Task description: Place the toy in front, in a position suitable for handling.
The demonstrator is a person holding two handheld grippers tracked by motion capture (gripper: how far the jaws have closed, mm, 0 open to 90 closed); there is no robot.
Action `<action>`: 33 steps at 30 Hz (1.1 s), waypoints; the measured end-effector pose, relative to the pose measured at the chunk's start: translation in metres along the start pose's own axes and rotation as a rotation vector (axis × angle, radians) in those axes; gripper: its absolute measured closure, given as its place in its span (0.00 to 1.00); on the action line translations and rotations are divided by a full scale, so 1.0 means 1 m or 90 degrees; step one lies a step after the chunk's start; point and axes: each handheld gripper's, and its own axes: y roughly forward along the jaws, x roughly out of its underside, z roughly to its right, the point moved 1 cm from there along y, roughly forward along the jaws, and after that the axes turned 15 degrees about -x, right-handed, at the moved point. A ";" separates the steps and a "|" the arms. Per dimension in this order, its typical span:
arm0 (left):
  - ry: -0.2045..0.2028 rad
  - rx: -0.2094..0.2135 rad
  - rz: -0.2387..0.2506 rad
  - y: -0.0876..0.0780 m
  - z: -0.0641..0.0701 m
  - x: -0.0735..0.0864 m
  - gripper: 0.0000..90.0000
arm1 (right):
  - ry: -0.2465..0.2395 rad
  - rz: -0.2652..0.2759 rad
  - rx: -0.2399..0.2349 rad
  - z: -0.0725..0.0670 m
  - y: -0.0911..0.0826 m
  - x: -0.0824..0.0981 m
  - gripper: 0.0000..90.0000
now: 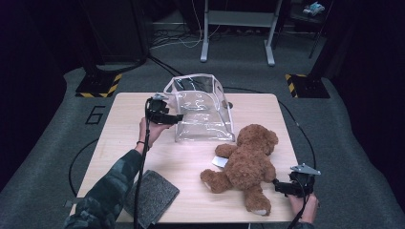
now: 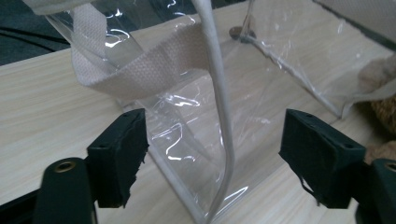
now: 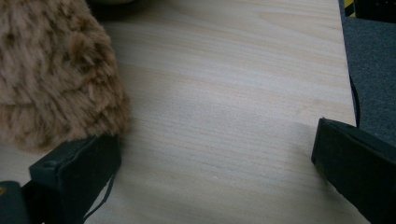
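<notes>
A clear plastic bag (image 1: pixel 203 112) with white piping and a beige webbing strap (image 2: pixel 154 65) stands at the back middle of the wooden table (image 1: pixel 124 143). My left gripper (image 1: pixel 174 118) is at the bag's left side. In the left gripper view the left gripper (image 2: pixel 215 140) has its jaws apart, with the bag's piped edge (image 2: pixel 223 107) between them and untouched by the pads. A brown teddy bear (image 1: pixel 248 162) lies on its back in front of the bag. My right gripper (image 1: pixel 279 186) rests open by the bear's leg (image 3: pixel 51 70), gripping nothing (image 3: pixel 215 163).
A grey felt mat (image 1: pixel 150 195) lies at the table's front left, overhanging the edge. A small white card (image 1: pixel 220 162) pokes out beside the bear's arm. The table's right edge (image 3: pixel 345 70) runs close to the right gripper. A metal stand (image 1: pixel 237 19) is on the floor behind.
</notes>
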 end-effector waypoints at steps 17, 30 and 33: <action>-0.005 -0.023 0.014 0.016 0.007 -0.002 0.80 | -0.001 0.000 -0.001 0.000 0.000 0.000 0.01; -0.014 -0.060 0.029 0.016 -0.002 -0.002 0.97 | 0.002 0.000 -0.001 0.000 0.000 0.000 0.01; -0.014 -0.066 0.030 0.014 -0.006 -0.001 0.97 | 0.003 0.000 0.000 0.000 0.000 0.000 0.01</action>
